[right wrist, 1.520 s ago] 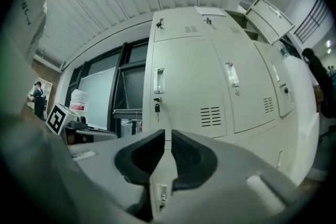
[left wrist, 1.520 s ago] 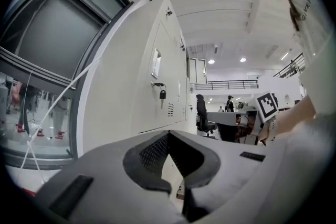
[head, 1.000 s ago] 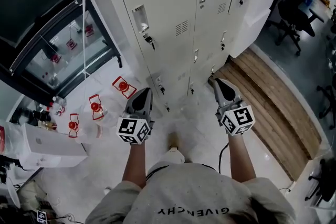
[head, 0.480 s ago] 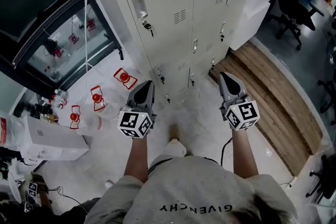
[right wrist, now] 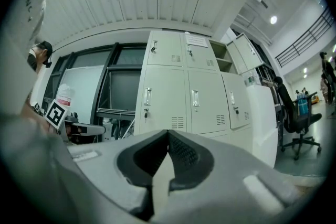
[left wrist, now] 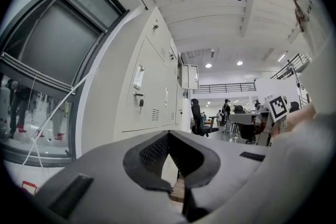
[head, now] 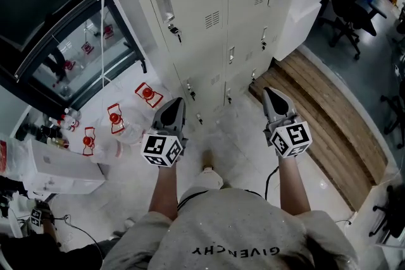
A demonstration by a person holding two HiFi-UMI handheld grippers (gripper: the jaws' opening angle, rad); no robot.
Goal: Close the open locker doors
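A bank of cream lockers (head: 215,16) stands ahead of me, its lower doors closed as seen from the head view. In the right gripper view the lockers (right wrist: 189,97) show one upper door (right wrist: 245,52) swung open at the top right. The left gripper view shows the same open door (left wrist: 190,76) sticking out from the locker row (left wrist: 152,86). My left gripper (head: 177,103) and right gripper (head: 267,93) are held side by side above the floor, short of the lockers. Both are shut with nothing between their jaws, which the left gripper (left wrist: 169,134) and right gripper (right wrist: 168,134) views confirm.
A wooden platform (head: 329,117) lies on the floor to the right. A white unit (head: 304,3) stands against the lockers' right end, with an office chair (head: 345,9) beyond. Left are a glass-fronted frame (head: 76,47), red-marked items (head: 147,95) on the floor and a white box (head: 57,174).
The lockers have slid slightly up and left in the head view as the person shifted. Both grippers keep their places in front of the body and stay shut.
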